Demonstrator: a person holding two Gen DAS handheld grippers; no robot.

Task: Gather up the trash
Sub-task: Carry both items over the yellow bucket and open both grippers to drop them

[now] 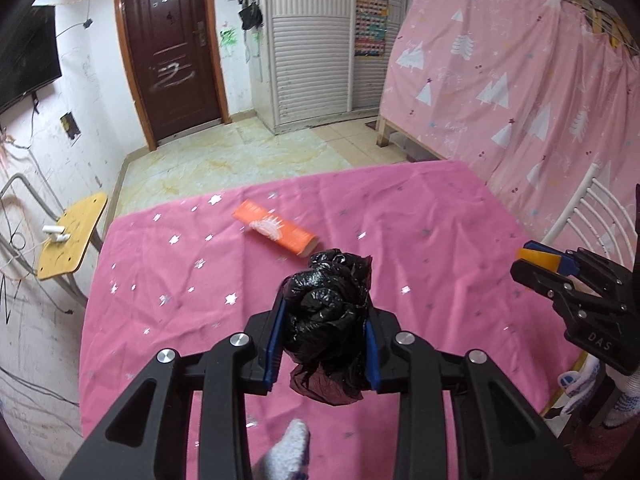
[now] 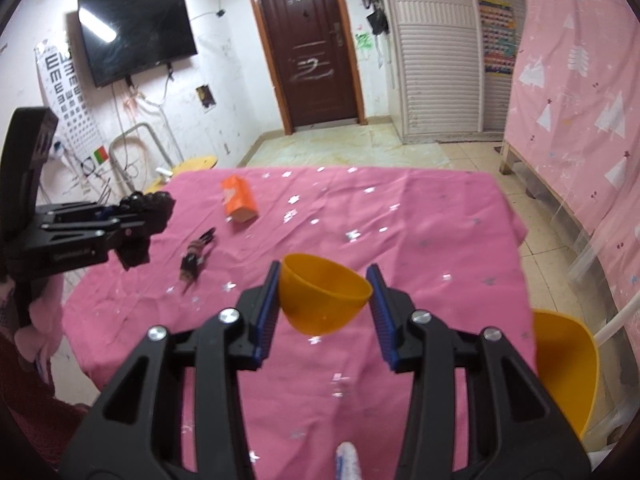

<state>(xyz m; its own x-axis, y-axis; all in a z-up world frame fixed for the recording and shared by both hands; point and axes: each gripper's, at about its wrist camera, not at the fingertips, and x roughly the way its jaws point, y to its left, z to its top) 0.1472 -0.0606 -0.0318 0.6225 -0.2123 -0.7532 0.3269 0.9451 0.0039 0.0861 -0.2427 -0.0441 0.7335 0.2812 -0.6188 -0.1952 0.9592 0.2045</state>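
Note:
My left gripper [image 1: 325, 320] is shut on a crumpled black plastic bag [image 1: 326, 312] and holds it above the pink star-print tablecloth [image 1: 168, 280]. My right gripper [image 2: 323, 296] is shut on a small orange bowl [image 2: 324, 294], held above the cloth; it also shows at the right edge of the left wrist view [image 1: 540, 262]. An orange carton [image 1: 276, 229] lies on its side further back on the table, also in the right wrist view [image 2: 239, 196]. A small dark scrap [image 2: 196, 256] lies on the cloth left of the bowl. The left gripper with the bag shows at left in the right wrist view [image 2: 148, 208].
A yellow chair seat [image 2: 568, 364] sits by the table's right edge, with a white chair back [image 1: 592, 216] beside it. A pink curtain [image 1: 520, 80] hangs on the right. A small wooden stool [image 1: 72, 236] stands left of the table. A brown door [image 2: 316, 52] is at the far wall.

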